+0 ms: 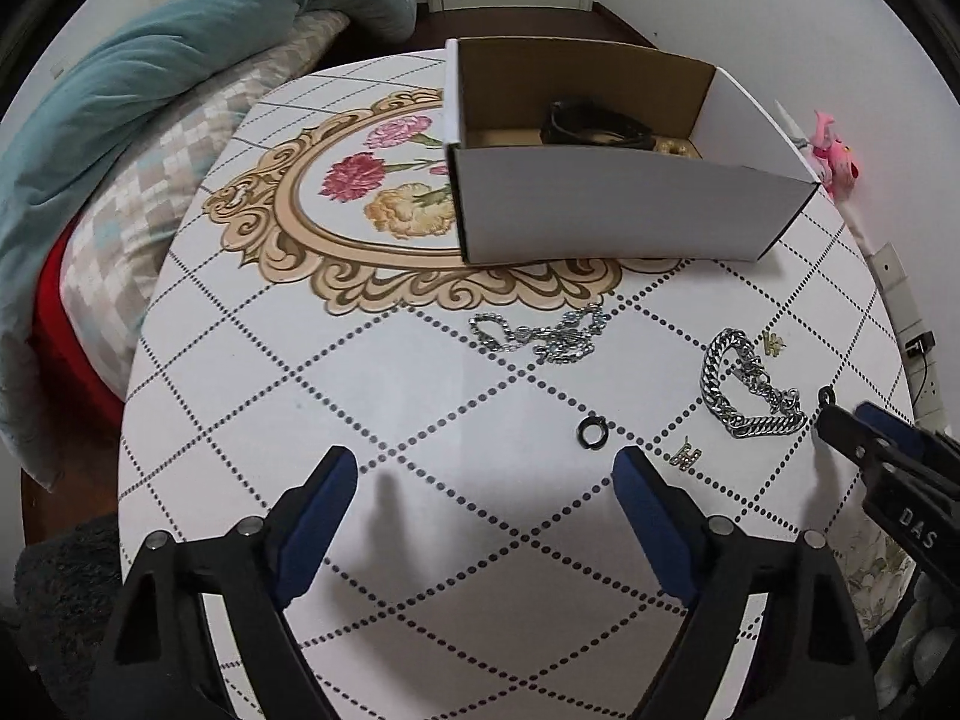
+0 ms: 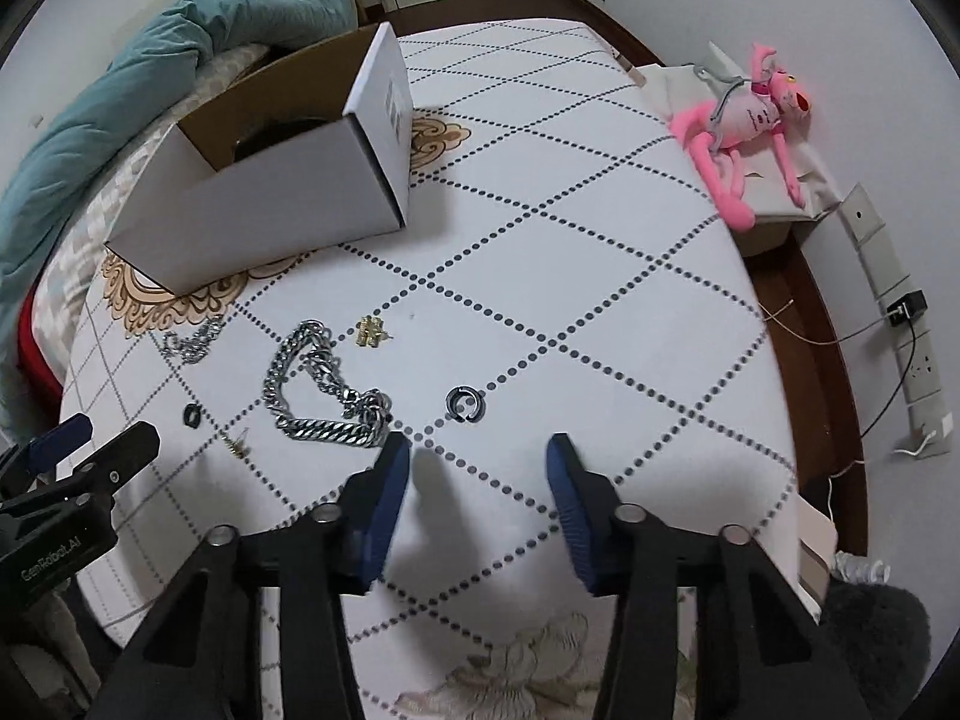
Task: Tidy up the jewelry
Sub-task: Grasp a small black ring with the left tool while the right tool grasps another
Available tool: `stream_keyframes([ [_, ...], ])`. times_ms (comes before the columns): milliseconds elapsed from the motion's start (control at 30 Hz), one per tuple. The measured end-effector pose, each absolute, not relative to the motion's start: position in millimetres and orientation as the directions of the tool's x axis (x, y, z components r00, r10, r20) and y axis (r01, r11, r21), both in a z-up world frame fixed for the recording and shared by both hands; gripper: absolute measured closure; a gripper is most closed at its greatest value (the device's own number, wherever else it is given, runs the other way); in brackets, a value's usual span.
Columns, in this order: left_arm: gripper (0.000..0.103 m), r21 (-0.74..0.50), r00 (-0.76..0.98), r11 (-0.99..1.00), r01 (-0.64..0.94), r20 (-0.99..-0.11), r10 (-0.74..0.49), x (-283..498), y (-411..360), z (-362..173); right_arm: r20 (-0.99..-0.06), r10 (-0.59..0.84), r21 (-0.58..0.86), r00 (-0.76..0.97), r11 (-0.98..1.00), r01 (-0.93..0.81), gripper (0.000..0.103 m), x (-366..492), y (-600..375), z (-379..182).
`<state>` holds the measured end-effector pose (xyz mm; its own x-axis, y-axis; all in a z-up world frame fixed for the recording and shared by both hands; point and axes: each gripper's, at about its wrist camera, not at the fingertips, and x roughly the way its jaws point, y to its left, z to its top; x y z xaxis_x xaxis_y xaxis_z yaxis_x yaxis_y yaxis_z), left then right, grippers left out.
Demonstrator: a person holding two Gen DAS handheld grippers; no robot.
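A white cardboard box (image 1: pixel 618 210) stands at the back of the table and holds a black band (image 1: pixel 594 126); it also shows in the right wrist view (image 2: pixel 270 204). On the table lie a thick silver chain (image 1: pixel 750 387), a thin silver chain (image 1: pixel 540 333), a black ring (image 1: pixel 592 434), two small gold pieces (image 1: pixel 686 456) (image 1: pixel 774 344) and a second black ring (image 2: pixel 463 404). My left gripper (image 1: pixel 486 468) is open just short of the first black ring. My right gripper (image 2: pixel 478 456) is open just short of the second ring, beside the thick chain (image 2: pixel 327 390).
The round table (image 1: pixel 420 408) has a dotted diamond pattern and a flower medallion (image 1: pixel 372 198). A teal quilt (image 1: pixel 150 90) lies on a bed to the left. A pink plush toy (image 2: pixel 744 120) lies past the table's right edge. A power strip (image 2: pixel 918 360) is on the floor.
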<state>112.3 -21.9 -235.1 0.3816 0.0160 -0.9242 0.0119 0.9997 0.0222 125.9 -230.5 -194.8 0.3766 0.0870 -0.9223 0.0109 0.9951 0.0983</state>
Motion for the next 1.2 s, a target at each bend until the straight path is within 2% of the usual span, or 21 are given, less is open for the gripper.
stream_keyframes([
  [133,0.017,0.029,0.393,0.999,0.040,-0.920,0.011,112,-30,-238,-0.910,0.070,0.070,0.408,0.997,-0.013,0.066,130,-223,-197],
  [200,0.018,0.033,0.391,0.998,0.050,-0.920,0.011,111,-34,-239,-0.905,0.041,0.035,0.423,0.999,-0.022,0.075,131,-218,-197],
  [233,0.024,0.031,0.390,0.998,0.052,-0.921,0.008,112,-34,-240,-0.902,0.025,0.016,0.431,1.000,-0.025,0.085,130,-215,-197],
  [267,0.030,0.029,0.388,0.998,0.055,-0.922,0.006,112,-35,-241,-0.900,0.010,-0.003,0.436,1.000,-0.028,0.089,129,-213,-198],
  [333,0.031,0.030,0.384,0.998,0.063,-0.923,0.003,113,-37,-242,-0.897,0.007,-0.007,0.443,1.000,-0.031,0.090,128,-213,-198],
  [400,0.038,0.028,0.389,0.997,0.070,-0.921,-0.001,112,-39,-242,-0.898,0.012,0.001,0.439,1.000,-0.027,0.090,128,-216,-197],
  [433,0.047,0.028,0.390,0.997,0.073,-0.921,-0.003,113,-40,-242,-0.899,0.015,0.005,0.437,1.000,-0.023,0.090,129,-216,-196],
  [533,0.061,0.020,0.379,0.996,0.087,-0.925,-0.014,115,-42,-246,-0.903,0.018,0.018,0.430,1.000,-0.005,0.090,126,-222,-196],
  [700,0.067,0.009,0.382,0.996,0.091,-0.924,-0.026,116,-46,-246,-0.903,0.011,0.025,0.430,0.999,0.026,0.090,122,-229,-195],
  [900,0.067,-0.002,0.385,0.995,0.097,-0.922,-0.039,119,-51,-246,-0.903,0.017,0.037,0.428,0.999,0.039,0.090,123,-231,-195],
  [1000,0.075,-0.007,0.389,0.995,0.103,-0.920,-0.047,120,-53,-246,-0.904,0.019,0.040,0.427,0.998,0.042,0.090,122,-231,-195],
  [1067,0.091,-0.011,0.393,0.994,0.111,-0.918,-0.054,120,-55,-245,-0.905,0.020,0.043,0.425,0.998,0.045,0.090,121,-231,-195],
  [1200,0.093,-0.025,0.393,0.993,0.117,-0.917,-0.069,121,-54,-245,-0.905,0.024,0.052,0.424,0.997,0.054,0.090,121,-232,-194],
])
